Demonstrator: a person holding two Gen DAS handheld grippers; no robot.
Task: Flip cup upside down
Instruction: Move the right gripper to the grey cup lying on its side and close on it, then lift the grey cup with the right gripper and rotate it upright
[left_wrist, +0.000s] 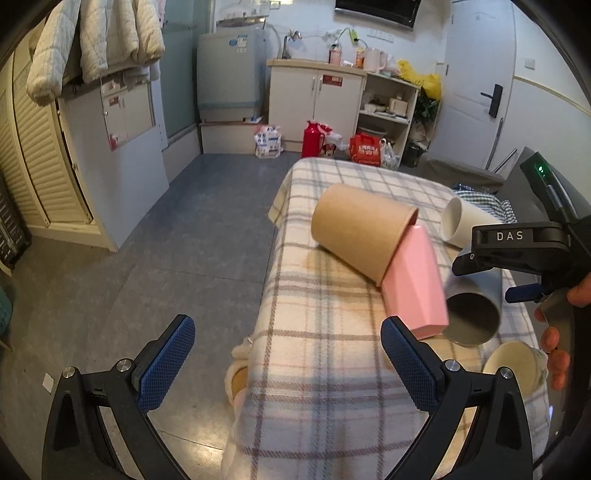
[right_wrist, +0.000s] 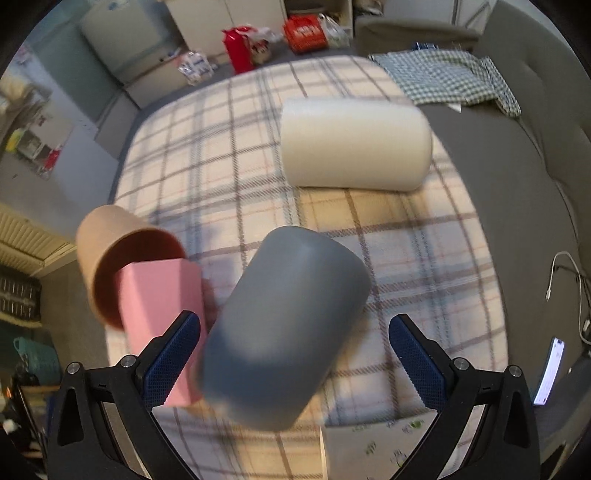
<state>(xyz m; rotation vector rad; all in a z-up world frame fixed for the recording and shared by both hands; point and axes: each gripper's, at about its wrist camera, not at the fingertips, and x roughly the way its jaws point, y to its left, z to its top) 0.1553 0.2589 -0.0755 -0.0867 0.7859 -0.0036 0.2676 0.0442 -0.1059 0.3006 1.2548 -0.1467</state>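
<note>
Several cups lie on their sides on a plaid blanket (left_wrist: 325, 369). A grey cup (right_wrist: 284, 325) lies between the open jaws of my right gripper (right_wrist: 295, 354), touched by neither pad; its open mouth shows in the left wrist view (left_wrist: 472, 319). A pink cup (left_wrist: 415, 282) pokes into the mouth of a brown cup (left_wrist: 360, 230); both also show in the right wrist view, pink (right_wrist: 162, 314) and brown (right_wrist: 114, 251). A white cup (right_wrist: 354, 147) lies farther back. My left gripper (left_wrist: 288, 365) is open and empty over the blanket's left edge.
A patterned paper cup (left_wrist: 515, 365) lies at the near right by the hand holding the right gripper (left_wrist: 517, 251). A green checked cloth (right_wrist: 450, 77) lies on the grey sofa (right_wrist: 517, 184). A phone (right_wrist: 550, 373) and a white cable (right_wrist: 569, 273) lie to the right.
</note>
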